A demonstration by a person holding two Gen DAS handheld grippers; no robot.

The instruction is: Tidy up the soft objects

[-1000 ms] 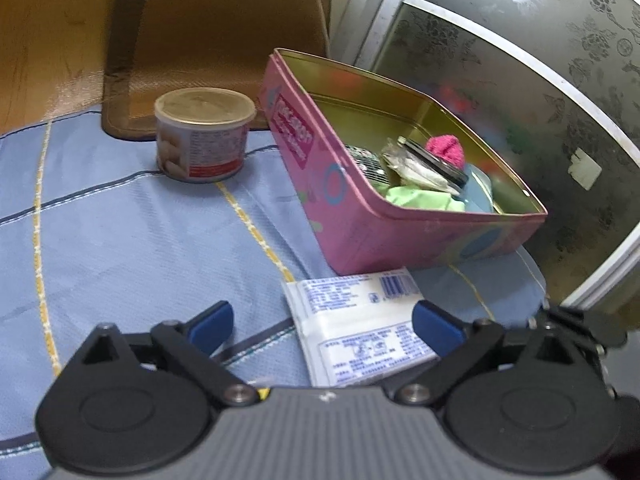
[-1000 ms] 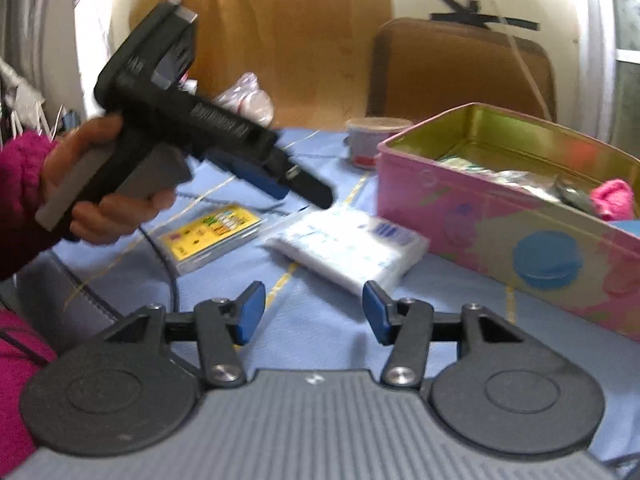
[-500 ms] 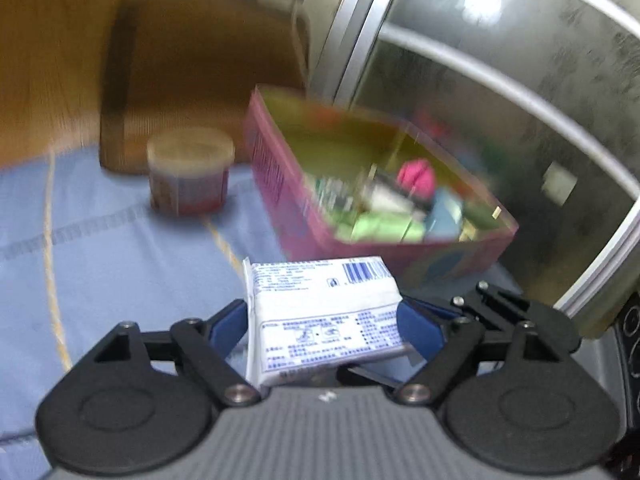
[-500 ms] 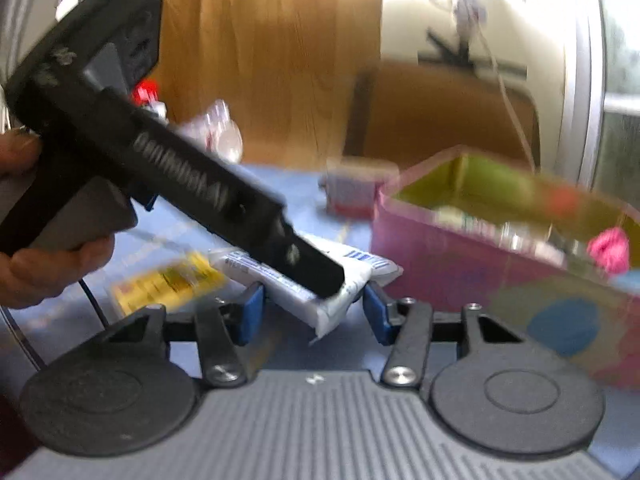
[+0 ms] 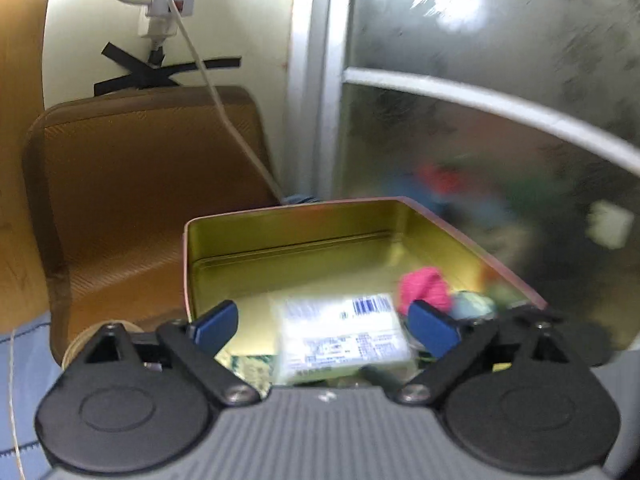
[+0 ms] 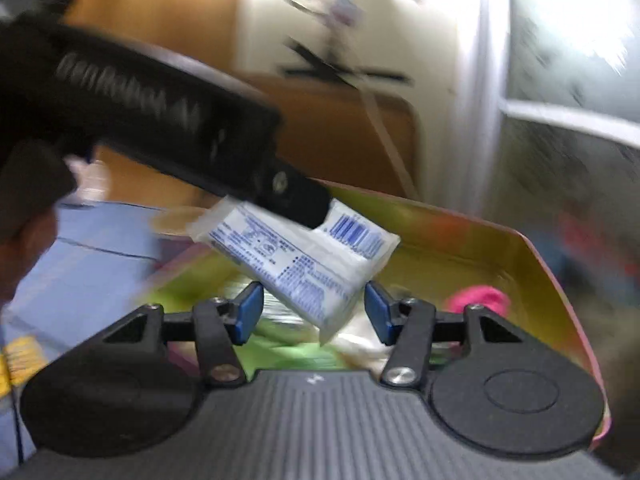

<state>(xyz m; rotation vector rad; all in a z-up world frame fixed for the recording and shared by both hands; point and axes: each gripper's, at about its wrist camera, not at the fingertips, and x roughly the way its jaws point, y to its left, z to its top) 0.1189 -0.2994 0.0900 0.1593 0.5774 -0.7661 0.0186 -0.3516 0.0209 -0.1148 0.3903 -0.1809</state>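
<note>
The left gripper (image 5: 324, 326) has its blue pads (image 5: 214, 326) spread wide apart. Between them is a white tissue pack (image 5: 340, 334) with blue print, blurred; it touches neither pad. The pack is above the open tin box (image 5: 288, 236), gold inside, which fills the centre. At 3 o'clock from the pack there is a pink soft thing (image 5: 424, 290) in the box. At 10 o'clock stands a brown cushion (image 5: 136, 184), with a white cable (image 5: 224, 116) across it.
</note>
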